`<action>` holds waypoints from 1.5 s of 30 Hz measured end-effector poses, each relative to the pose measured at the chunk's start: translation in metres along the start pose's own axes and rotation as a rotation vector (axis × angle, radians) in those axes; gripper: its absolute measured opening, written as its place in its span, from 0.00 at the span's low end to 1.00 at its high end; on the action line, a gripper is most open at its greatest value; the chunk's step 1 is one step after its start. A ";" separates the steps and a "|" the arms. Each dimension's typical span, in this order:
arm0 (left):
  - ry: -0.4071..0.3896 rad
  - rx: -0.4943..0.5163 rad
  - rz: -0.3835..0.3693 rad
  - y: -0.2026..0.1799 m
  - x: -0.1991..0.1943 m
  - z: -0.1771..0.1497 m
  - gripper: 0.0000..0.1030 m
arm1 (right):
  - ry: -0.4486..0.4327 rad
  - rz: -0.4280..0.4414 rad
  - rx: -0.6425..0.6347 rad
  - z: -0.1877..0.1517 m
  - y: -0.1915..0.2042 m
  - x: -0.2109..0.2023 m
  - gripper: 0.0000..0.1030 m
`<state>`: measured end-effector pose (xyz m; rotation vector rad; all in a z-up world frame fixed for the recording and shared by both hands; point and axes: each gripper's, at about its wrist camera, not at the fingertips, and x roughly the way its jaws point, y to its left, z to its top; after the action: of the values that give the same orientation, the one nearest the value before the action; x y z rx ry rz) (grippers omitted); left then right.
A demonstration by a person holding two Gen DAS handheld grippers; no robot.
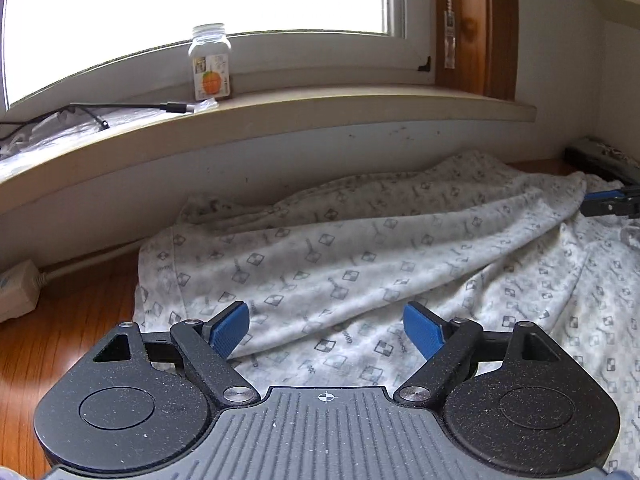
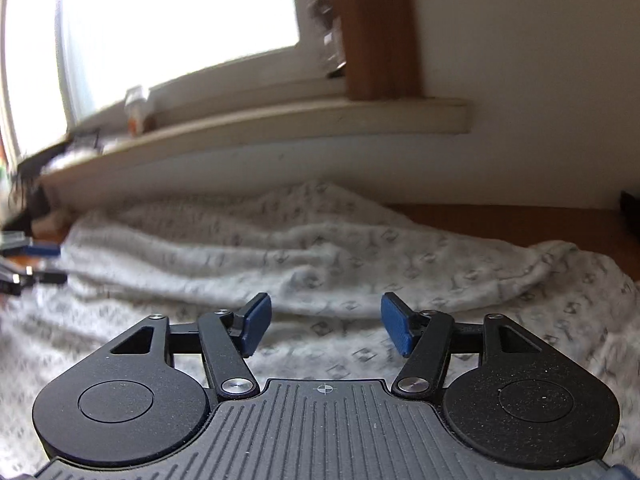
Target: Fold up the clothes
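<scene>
Wooden tabletop (image 1: 72, 292) runs under a window sill (image 1: 320, 116), so the printed garment (image 1: 360, 248) has room to lie flat, its far edge folded over. My left hand-held gripper (image 1: 326, 330) hovers spread above its near part, pinching nothing. My right hand-held gripper (image 2: 325, 326) is spread too and empty, I think ready for the next fold.
</scene>
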<state>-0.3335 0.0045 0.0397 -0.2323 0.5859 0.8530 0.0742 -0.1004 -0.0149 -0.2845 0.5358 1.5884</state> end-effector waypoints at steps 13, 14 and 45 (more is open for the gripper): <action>0.062 0.002 0.002 -0.008 -0.005 -0.013 0.85 | 0.105 -0.007 -0.044 -0.001 0.004 0.012 0.66; 0.068 -0.004 -0.004 -0.007 -0.004 -0.012 0.86 | 0.113 -0.014 -0.058 0.000 0.006 0.014 0.66; 0.093 -0.029 -0.025 -0.006 0.002 -0.011 1.00 | 0.152 -0.005 -0.141 -0.001 0.017 0.023 0.79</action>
<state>-0.3319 -0.0025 0.0293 -0.3064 0.6562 0.8307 0.0553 -0.0813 -0.0246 -0.5155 0.5395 1.6110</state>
